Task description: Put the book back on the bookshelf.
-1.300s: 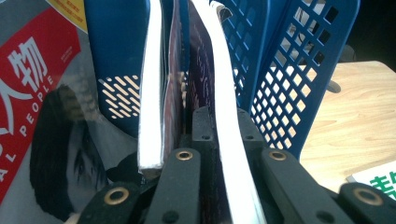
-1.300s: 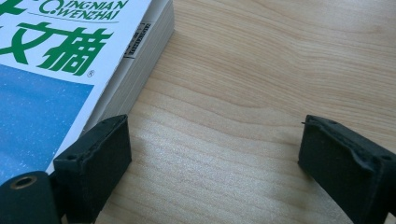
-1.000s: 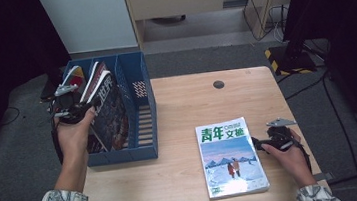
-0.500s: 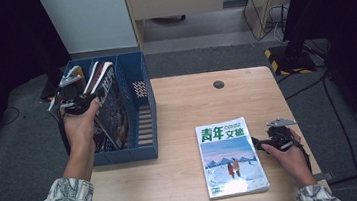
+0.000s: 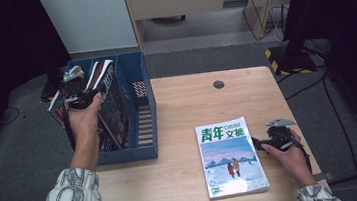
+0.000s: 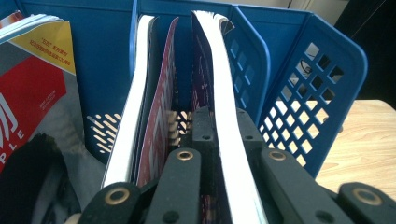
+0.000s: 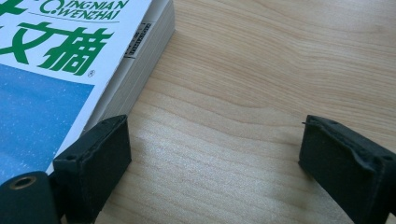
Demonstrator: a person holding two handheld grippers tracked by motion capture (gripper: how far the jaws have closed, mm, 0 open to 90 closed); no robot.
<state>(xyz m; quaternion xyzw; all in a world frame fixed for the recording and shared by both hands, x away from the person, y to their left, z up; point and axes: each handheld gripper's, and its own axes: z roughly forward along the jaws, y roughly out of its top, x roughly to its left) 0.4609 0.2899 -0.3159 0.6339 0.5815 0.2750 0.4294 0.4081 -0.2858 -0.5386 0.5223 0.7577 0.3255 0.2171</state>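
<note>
1. Gripping a dark magazine [image 6: 219,93] upright in the blue file rack [image 5: 142,109], the left tool [image 5: 79,93] is clamped on its edge; tilting could jam it against the divider or the neighbouring magazines [image 6: 149,93].
2. The right tool [image 7: 210,158] rests open on the counter [image 5: 195,179], beside the green-titled book [image 5: 230,158]; nudging could push it.

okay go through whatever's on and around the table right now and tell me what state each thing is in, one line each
left gripper: shut on a dark-covered magazine, held upright in the file rack
right gripper: open, low over the table, beside the book
blue file rack: upright, holds several magazines
green-titled book: closed, flat on the table, cover up
wooden table: mostly bare
</note>
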